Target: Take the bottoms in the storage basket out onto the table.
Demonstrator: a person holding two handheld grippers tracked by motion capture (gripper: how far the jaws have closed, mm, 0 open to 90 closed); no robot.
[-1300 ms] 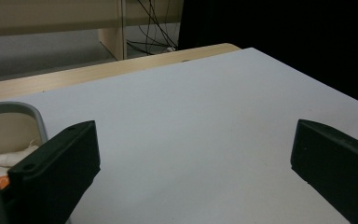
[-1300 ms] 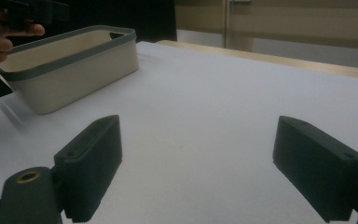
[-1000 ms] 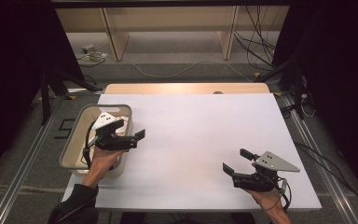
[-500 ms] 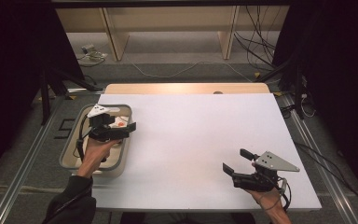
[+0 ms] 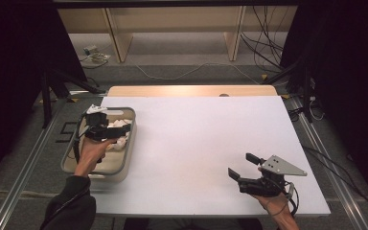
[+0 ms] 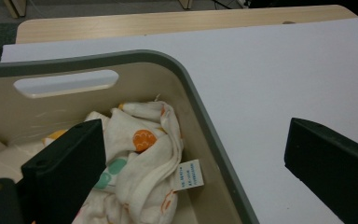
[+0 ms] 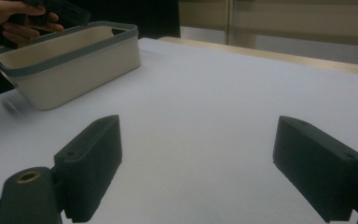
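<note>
Two tools in play, both spread wide w/ nothing pinched. Left tool [image 5: 106,128] hovers over the far end of the bin [image 5: 127,158], jaws gaping above the crumpled cloth [image 6: 140,163] (white w/ orange and teal prints, tag showing) that lies inside the bin near its right wall. Step looks like reach-in for the cloth, grasp not yet made. Next move prob needs the left tool to drop lower, get both jaws inside the rim (one seems to sit over the bench outside the wall), then close on a fold. Right tool [image 5: 243,167] idles just above the bench [image 5: 206,139] near its front right corner, well apart from the bin. Bench top is plain white sheet on a wood board; bin sits at left edge. Room dark at the sides, grey floor, cables [image 5: 268,52], wooden frame legs [image 5: 117,40] behind
</note>
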